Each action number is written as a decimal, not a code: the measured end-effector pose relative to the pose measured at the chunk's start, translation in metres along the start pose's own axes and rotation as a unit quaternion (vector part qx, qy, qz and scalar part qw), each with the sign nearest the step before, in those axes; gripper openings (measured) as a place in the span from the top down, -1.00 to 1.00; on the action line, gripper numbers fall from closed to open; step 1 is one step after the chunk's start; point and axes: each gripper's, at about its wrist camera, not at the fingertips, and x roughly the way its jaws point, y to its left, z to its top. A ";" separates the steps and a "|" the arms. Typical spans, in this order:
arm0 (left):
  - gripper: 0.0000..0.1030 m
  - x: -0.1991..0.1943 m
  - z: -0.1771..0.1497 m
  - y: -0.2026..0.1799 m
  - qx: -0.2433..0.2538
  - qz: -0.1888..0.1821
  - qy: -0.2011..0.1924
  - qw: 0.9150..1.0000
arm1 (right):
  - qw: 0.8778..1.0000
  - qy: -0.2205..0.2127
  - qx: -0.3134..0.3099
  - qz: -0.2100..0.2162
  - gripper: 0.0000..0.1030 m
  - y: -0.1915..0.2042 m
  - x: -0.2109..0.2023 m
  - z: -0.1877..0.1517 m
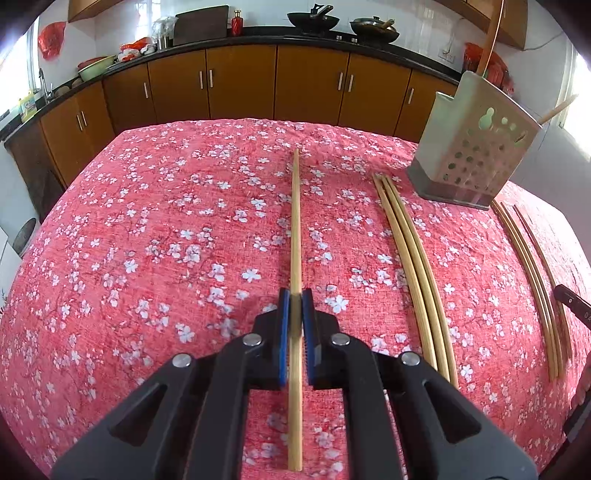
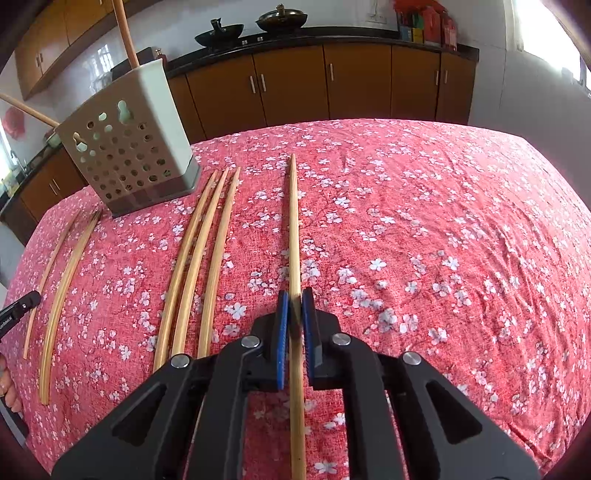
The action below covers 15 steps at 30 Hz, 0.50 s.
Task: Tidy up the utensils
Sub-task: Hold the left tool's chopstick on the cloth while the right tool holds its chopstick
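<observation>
In the left wrist view, the left gripper (image 1: 295,299), black with blue ribbed pads, is closed on a long pale bamboo chopstick (image 1: 295,221) that runs between its pads and points away over the surface (image 1: 147,240), which is covered with a red cloth printed with white blossoms. Whether the far tip touches the cloth cannot be told. Just right of it, three loose bamboo chopsticks (image 1: 410,258) lie side by side on the cloth, touching or nearly so. Further right lie a few more thin chopsticks (image 1: 532,277), and the black tip of the right gripper (image 1: 572,302) shows at the frame edge beside them.

In the right wrist view, the right gripper (image 2: 295,301) is likewise clamped on a second single bamboo chopstick (image 2: 294,229), held along its fingers. To its left the same three chopsticks (image 2: 199,258) lie on the cloth, and beyond them, near the left edge, two thinner ones (image 2: 62,280) beside the tip of the left gripper (image 2: 22,304).

Further back stands a grey perforated plastic utensil holder (image 2: 129,147) on the surface, upright, with two wooden handles (image 2: 125,29) sticking out of it. Behind the surface run brown wooden kitchen cabinets (image 2: 325,81) under a dark countertop carrying two black woks (image 2: 251,26).
</observation>
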 end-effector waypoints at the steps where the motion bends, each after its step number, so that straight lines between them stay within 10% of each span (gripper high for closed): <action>1: 0.81 0.000 -0.001 0.000 0.001 0.001 0.000 1.000 | 1.000 0.000 -0.001 -0.002 0.82 0.001 0.000 0.000; 15: 0.79 -0.002 -0.001 0.003 -0.004 -0.006 -0.001 1.000 | 1.000 0.000 -0.006 -0.004 0.82 0.001 0.000 0.000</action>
